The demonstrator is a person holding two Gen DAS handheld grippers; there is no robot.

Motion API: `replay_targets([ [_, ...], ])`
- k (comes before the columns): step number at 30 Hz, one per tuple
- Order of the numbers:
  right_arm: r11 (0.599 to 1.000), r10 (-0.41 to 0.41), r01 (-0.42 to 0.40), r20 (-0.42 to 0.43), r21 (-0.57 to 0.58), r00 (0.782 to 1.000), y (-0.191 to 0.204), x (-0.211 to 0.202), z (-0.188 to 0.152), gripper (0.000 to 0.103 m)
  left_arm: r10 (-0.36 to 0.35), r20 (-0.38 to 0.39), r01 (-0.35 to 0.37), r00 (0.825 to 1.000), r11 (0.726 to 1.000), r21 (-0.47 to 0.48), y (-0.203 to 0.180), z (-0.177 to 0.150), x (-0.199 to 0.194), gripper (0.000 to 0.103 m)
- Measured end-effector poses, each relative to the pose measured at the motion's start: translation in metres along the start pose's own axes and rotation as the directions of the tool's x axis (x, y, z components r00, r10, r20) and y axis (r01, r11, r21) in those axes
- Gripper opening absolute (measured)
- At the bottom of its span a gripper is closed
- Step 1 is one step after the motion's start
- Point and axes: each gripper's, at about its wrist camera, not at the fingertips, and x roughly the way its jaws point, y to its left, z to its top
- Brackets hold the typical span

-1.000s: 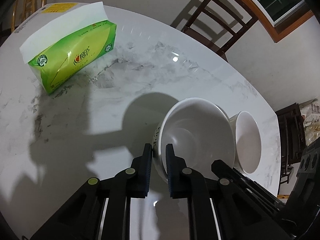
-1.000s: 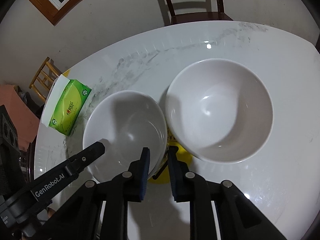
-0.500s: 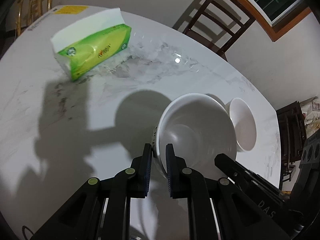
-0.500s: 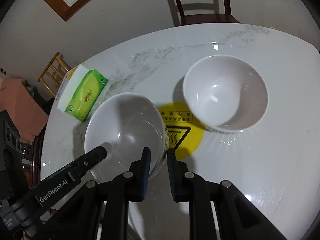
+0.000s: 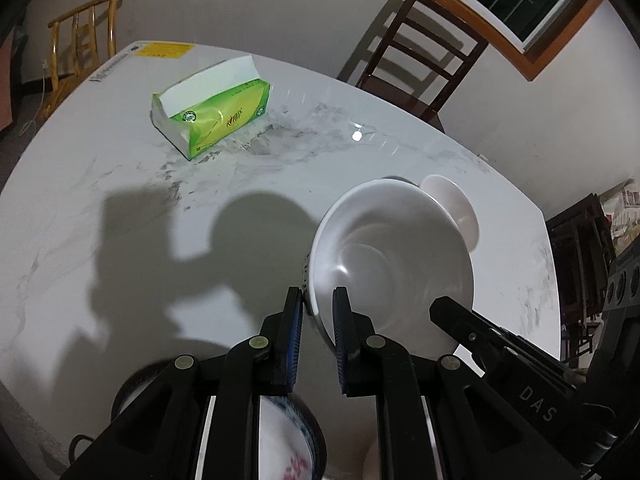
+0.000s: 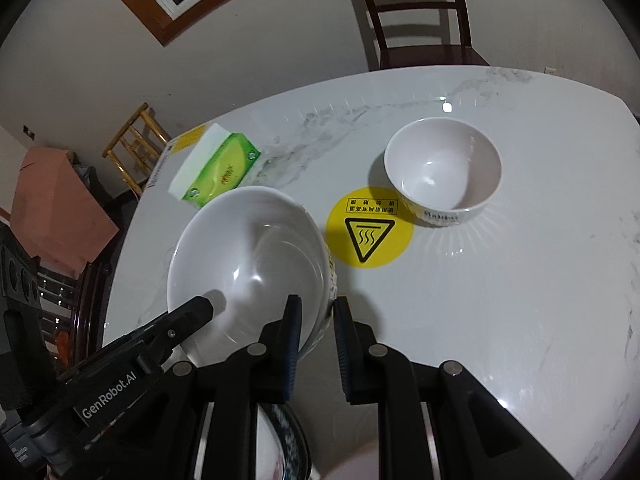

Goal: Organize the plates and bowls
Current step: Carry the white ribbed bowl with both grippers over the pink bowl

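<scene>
- Left wrist view: the left gripper point(image 5: 317, 312) is clamped on the near rim of the large white bowl point(image 5: 394, 256), one finger outside, one inside. The bowl has risen since a second ago; the marble table point(image 5: 120, 208) lies farther below and the green tissue box point(image 5: 212, 114) looks smaller.
- The second white bowl point(image 5: 454, 206) is half hidden behind the held one. A dark-rimmed dish point(image 5: 288, 436) below the fingers is blurred and cut off.
- Right wrist view: the right gripper point(image 6: 317, 314) pinches the opposite rim of the large white bowl point(image 6: 248, 260), held above the table.
- The second bowl point(image 6: 442, 170) now sits well apart, and the yellow warning sticker point(image 6: 369, 227), earlier mostly covered, shows whole.
- The print on the bowl's outer wall is too small to read.
</scene>
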Motion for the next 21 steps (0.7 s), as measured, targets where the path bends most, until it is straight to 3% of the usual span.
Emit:
replay_targets([
  [14,1.0,-0.016,0.017,0.088,-0.012,0.996,-0.029,-0.084,-0.062,0.017,-0.037,0.0,0.037,0.999,0.997,0.074,-0.043,-0.07,-0.044,0.012],
  [21,0.999,-0.033,0.031,0.068,0.027,0.997,-0.06,-0.092,-0.096,0.017,-0.033,-0.052,0.039,0.998,0.993,0.11,-0.064,-0.111,-0.038,0.012],
])
